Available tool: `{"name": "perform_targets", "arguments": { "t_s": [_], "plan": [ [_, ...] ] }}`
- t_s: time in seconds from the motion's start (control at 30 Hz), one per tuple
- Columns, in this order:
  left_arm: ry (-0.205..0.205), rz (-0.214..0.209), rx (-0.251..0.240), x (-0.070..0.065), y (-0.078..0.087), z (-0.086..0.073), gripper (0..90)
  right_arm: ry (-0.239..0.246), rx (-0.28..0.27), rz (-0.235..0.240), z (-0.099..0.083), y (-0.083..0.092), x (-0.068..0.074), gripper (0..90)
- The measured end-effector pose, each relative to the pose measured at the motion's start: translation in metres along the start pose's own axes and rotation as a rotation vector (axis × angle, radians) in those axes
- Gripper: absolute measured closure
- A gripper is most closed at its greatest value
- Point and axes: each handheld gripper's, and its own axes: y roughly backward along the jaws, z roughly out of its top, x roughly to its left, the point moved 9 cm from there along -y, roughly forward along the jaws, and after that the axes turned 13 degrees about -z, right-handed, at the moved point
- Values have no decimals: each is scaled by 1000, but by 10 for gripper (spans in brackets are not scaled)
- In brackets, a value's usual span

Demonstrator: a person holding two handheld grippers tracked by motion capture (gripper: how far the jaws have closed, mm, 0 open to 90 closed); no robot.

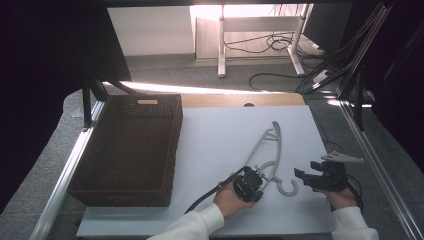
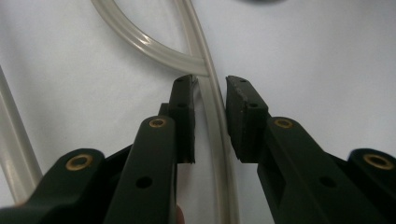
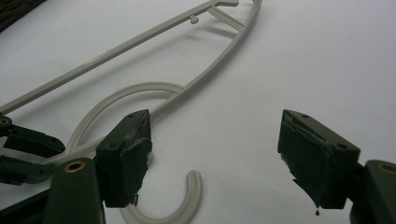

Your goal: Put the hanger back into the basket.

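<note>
Two grippers work low over a white table (image 1: 220,135), each held in a person's hand with a white sleeve (image 1: 197,225) behind it. Between them lies a pale grey plastic hanger (image 1: 267,150), flat on the white surface, its hook (image 1: 289,189) curling in the gap between the two tools and its long arms running away from both, toward the far edge. The left gripper (image 1: 257,179) sits right at the hanger's neck; in the left gripper view its jaws stand one on each side of a hanger rod (image 2: 215,140), parted a little, with a thin strip of white still showing between rod and each pad, so they straddle it without pinching. Just ahead of those jaw tips a curved rod (image 2: 154,49) joins the straight one. The right gripper (image 1: 302,175) hovers just beside the hook, on the side away from the left one, its jaws spread wide and holding nothing; in the right gripper view the hook (image 3: 187,200) curls between them near its left jaw, and the left tool's dark jaws (image 3: 28,142) show at the frame edge. Well off to the left gripper's outer side stands a dark woven basket (image 1: 127,150) with a pale tag on its far rim.
</note>
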Motion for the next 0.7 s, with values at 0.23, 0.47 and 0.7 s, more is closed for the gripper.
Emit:
{"name": "perform_targets", "arguments": {
  "t_s": [0.23, 0.47, 0.7],
  "plan": [
    [27, -2, 9, 0, 0, 1, 770, -2, -1, -3, 0, 1, 0, 263],
    [83, -31, 13, 2, 1, 3, 787, -5, -4, -10, 1, 2, -2, 263],
    [104, -51, 3, 4, 1, 3, 818, -12, -5, -14, 1, 3, -4, 263]
  ]
}}
